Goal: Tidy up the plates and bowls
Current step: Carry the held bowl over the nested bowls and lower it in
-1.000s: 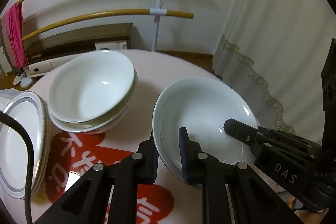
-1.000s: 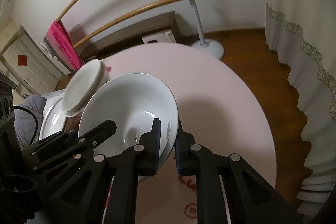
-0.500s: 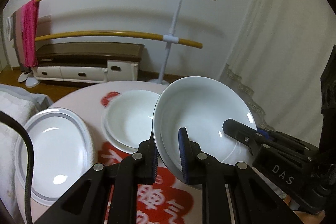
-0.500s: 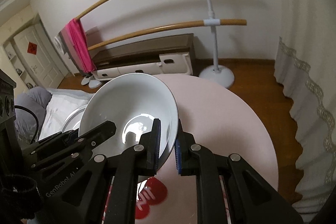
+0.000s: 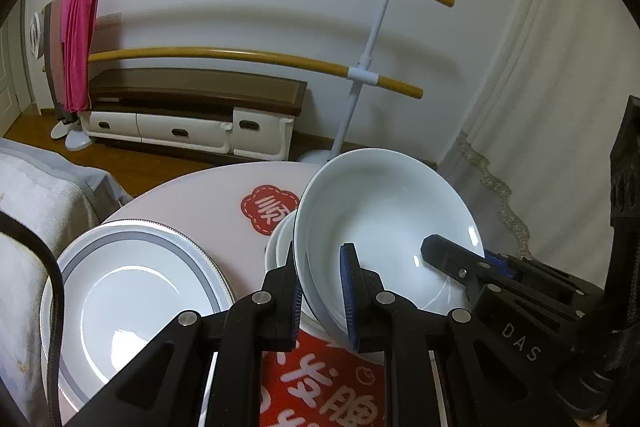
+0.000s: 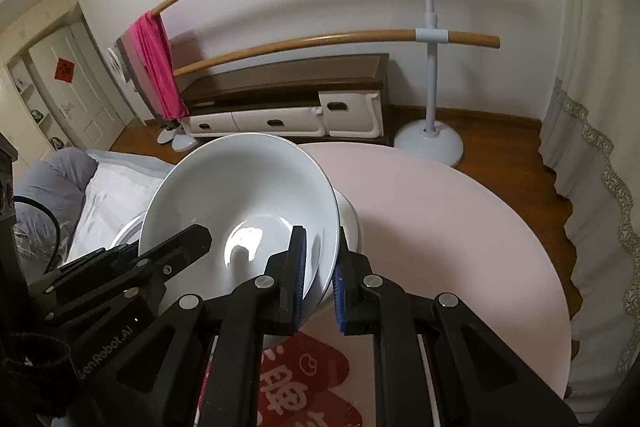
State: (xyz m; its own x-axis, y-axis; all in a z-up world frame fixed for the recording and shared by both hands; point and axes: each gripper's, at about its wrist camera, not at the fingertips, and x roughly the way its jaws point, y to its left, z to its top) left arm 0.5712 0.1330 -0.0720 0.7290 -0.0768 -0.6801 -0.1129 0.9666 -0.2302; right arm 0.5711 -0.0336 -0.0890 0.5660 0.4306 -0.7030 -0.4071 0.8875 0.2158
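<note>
Because both grippers, left (image 5: pixel 320 291) and right (image 6: pixel 320 277), clench opposite rims, we hold the bowl (image 5: pixel 380 223) level (over the stack (image 5: pixel 278 243)).

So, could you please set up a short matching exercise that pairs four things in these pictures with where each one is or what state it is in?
Things:
1. white bowl
2. grey-rimmed plates
3. pink cloth
4. stack of bowls

Places or states:
A. draped over the wooden rail by the wall
B. lying flat on the table, left in the left wrist view
C. held tilted above the table, rim pinched by both the left gripper and the right gripper
D. resting on the table, mostly hidden behind the lifted bowl

Pairs: 1-C, 2-B, 3-A, 4-D
</note>
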